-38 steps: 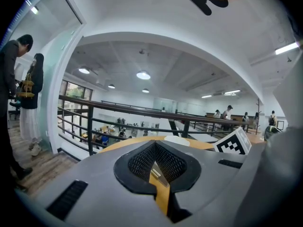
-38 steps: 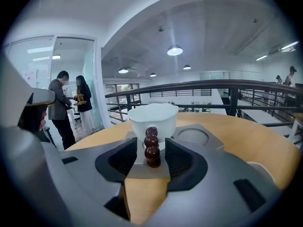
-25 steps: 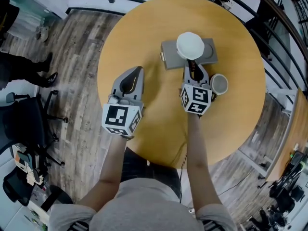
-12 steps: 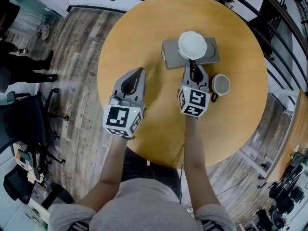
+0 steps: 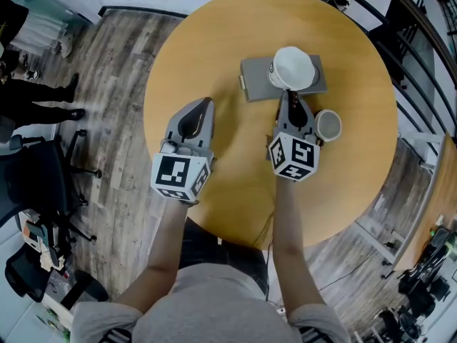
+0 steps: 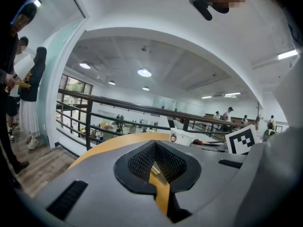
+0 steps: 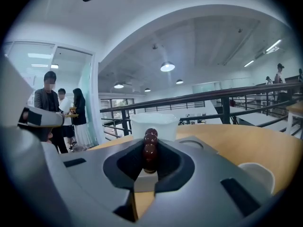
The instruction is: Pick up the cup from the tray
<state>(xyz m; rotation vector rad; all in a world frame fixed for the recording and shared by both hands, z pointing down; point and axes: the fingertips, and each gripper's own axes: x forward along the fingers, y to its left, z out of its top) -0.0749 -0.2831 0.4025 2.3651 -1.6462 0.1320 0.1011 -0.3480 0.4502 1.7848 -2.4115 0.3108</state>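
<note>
White cup (image 5: 293, 67), brown beaded handle (image 7: 150, 148), at twelve o'clock; right gripper (image 5: 292, 97) has just closed on it. Left gripper (image 5: 206, 104) jaws together. Wooden table (image 5: 214, 56), railings (image 6: 89, 126).

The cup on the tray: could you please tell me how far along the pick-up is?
Done: the right gripper is at the cup, and its jaws, which have just been closing, clamp the dark beaded handle. In hand: that grip, with the cup over the grey tray. Left: lifting it clear, which isn't evident yet. The left gripper rests aside, shut and empty.
</note>
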